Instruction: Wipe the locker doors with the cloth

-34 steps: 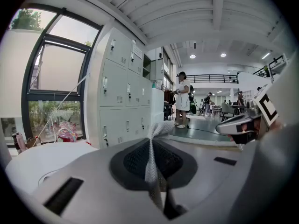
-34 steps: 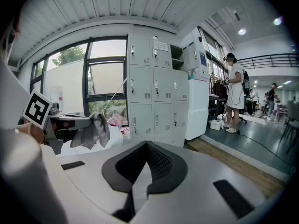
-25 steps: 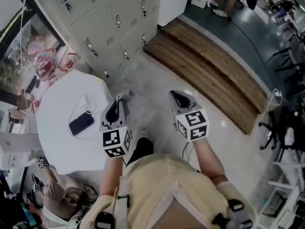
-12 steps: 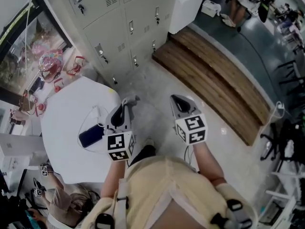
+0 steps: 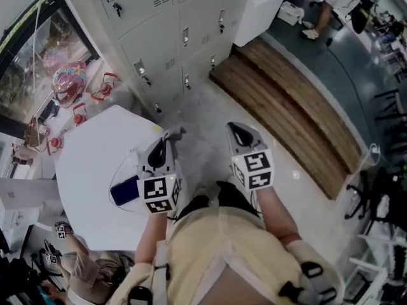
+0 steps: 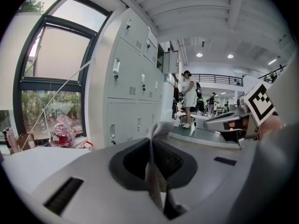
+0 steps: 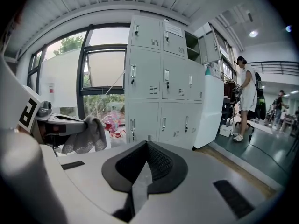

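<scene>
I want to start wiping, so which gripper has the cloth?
The left gripper: its jaws pinch the grey cloth. The right gripper is shut on nothing.

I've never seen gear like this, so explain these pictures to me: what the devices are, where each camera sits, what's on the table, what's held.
There is no robot here: a person holds a two-fingered gripper in each hand. The top-down picture comes from a camera on the person's head. The other two come from cameras riding on the grippers, each looking along its own fingers. The left gripper has its fingers shut on a grey cloth. The right gripper has its fingers together with nothing between them. A dark phone lies on the white table at the person's left. The grey lockers stand ahead, apart from the cloth.
</scene>
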Available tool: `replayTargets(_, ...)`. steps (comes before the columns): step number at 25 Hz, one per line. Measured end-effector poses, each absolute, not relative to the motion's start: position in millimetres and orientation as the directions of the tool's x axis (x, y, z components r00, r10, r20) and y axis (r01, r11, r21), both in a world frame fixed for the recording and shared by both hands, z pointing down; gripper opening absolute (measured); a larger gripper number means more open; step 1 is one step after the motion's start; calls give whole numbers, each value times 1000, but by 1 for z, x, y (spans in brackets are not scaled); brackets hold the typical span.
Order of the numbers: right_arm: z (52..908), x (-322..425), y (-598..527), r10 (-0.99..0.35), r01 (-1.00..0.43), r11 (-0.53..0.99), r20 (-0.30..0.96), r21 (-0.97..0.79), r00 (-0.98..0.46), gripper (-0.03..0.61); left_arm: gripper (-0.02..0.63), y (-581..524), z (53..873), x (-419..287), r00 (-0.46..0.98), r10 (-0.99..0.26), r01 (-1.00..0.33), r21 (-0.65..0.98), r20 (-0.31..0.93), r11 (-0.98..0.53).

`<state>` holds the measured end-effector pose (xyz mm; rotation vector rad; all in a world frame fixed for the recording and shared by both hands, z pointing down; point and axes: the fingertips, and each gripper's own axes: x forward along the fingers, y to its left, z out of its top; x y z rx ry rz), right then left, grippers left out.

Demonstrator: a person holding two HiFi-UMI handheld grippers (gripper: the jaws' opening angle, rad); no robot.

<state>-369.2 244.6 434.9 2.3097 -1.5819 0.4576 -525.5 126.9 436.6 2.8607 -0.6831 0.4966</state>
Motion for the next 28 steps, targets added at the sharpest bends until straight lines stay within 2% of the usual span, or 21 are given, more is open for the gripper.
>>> replayTargets(10, 439, -296, 200, -868, -955, -285, 399, 86, 295, 4, 17, 93, 447, -482, 782, -513, -565, 55, 353, -823)
replayTargets(28, 432, -107, 132, -902, -997, -44, 427, 61, 66, 3, 17, 56, 436, -314, 600, -730, -784, 59, 327, -618)
